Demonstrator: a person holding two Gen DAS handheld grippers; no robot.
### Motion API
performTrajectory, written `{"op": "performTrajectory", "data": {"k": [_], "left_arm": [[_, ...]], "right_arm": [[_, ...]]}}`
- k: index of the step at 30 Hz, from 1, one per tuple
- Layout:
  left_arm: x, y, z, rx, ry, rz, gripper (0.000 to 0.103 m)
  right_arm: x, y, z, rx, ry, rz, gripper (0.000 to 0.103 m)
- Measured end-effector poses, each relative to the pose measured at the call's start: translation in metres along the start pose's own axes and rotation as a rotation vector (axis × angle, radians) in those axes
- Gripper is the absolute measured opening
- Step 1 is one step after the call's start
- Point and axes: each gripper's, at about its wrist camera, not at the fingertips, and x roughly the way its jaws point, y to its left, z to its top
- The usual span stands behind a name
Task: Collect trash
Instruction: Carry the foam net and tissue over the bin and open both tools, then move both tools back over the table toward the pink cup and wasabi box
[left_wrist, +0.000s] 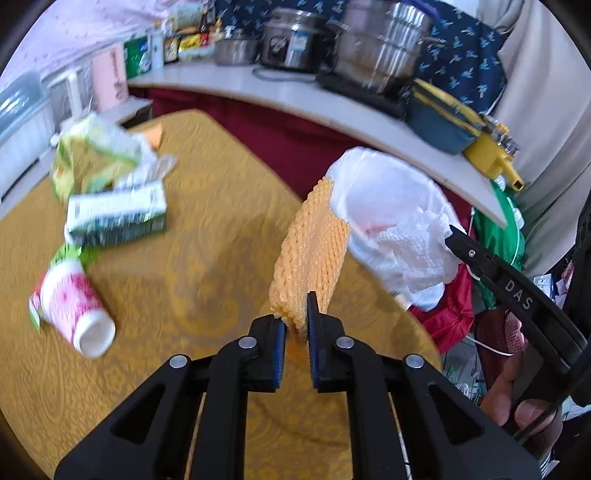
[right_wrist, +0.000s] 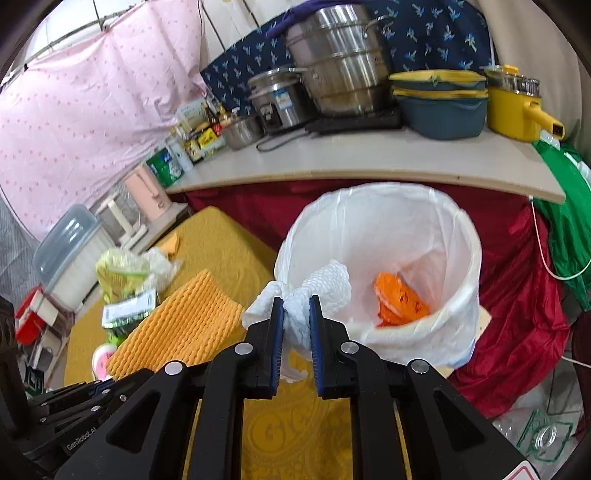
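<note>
My left gripper (left_wrist: 296, 317) is shut on the lower end of an orange foam net (left_wrist: 310, 251), which stands up off the yellow tablecloth (left_wrist: 207, 240). My right gripper (right_wrist: 296, 306) is shut on a crumpled white paper towel (right_wrist: 328, 284) at the near rim of the white-bagged bin (right_wrist: 461, 236). An orange wrapper (right_wrist: 399, 299) lies inside the bin. On the table lie a green-and-white carton (left_wrist: 118, 214), a pink-and-white cup (left_wrist: 77, 310) on its side and a crumpled yellow-green wrapper (left_wrist: 92, 155). The foam net (right_wrist: 181, 325) also shows left of the right gripper.
Behind the bin runs a pale shelf (right_wrist: 369, 158) with steel pots (right_wrist: 340, 59), a blue-and-yellow basin (right_wrist: 439, 107) and a yellow pot (right_wrist: 517, 107). Red cloth (right_wrist: 517, 295) hangs below it. A lidded plastic box (right_wrist: 70, 247) stands past the table's left edge.
</note>
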Motion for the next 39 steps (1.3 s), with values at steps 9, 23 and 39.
{"op": "performTrajectory", "data": {"k": [9,23,39], "left_arm": [[0.002,-0.045,0.050,0.061,-0.053,-0.065,0.010],[0.067,-0.095,0.096,0.115,-0.016,-0.074,0.011],[0.063,-0.094,0.113,0.081,-0.091,-0.035,0.066]], "right_arm": [[-0.016,-0.032,0.053,0.053,-0.122,-0.035,0.013],[0.024,-0.086,0.086,0.140,-0.093,-0.083,0.013],[0.017,-0.091,0.104,0.176,-0.147,-0.087,0.052]]}}
